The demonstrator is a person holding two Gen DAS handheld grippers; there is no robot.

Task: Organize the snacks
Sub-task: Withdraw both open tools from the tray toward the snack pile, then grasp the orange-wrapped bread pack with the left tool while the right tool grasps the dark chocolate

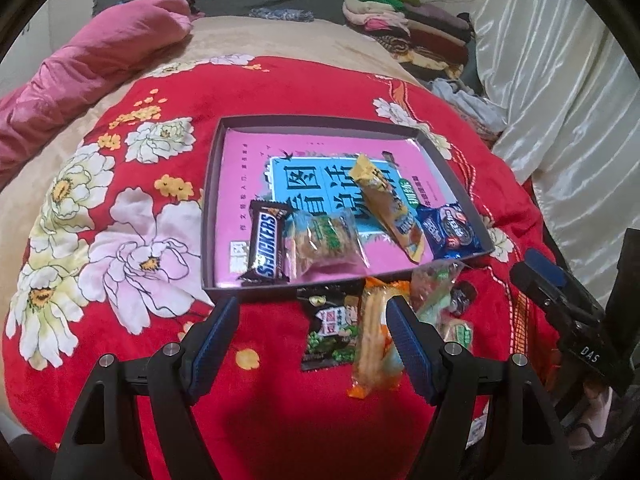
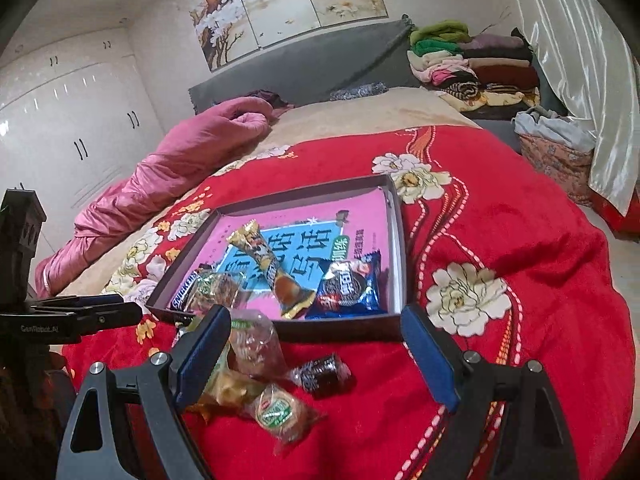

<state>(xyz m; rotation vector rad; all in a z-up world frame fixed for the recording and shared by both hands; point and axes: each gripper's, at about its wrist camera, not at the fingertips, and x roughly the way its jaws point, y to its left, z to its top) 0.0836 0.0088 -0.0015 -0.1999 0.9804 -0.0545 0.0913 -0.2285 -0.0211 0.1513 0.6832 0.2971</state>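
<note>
A shallow dark box [image 1: 452, 168] [image 2: 394, 216] with a pink-and-blue liner lies on the red floral blanket. Inside lie a Snickers bar [image 1: 266, 246] [image 2: 182, 294], a clear cracker pack [image 1: 326, 242] [image 2: 214, 290], a long yellow bar [image 1: 390, 204] [image 2: 268, 264] and a blue Oreo pack [image 1: 450, 232] [image 2: 348, 288]. Loose snacks lie in front of the box: a black-green pack [image 1: 332, 330], an orange-trimmed pack [image 1: 374, 344], a clear pack [image 2: 254, 340], a dark candy [image 2: 324, 374] and a round green-label pastry [image 2: 280, 410]. My left gripper [image 1: 312, 316] is open above the loose snacks. My right gripper [image 2: 316, 326] is open above them, empty.
The red blanket [image 1: 280, 80] [image 2: 540, 240] covers a bed. A pink quilt [image 1: 100, 52] [image 2: 168, 168] lies at the left. Folded clothes [image 1: 404, 20] [image 2: 472, 60] are stacked at the back right. A white curtain [image 1: 560, 60] hangs on the right.
</note>
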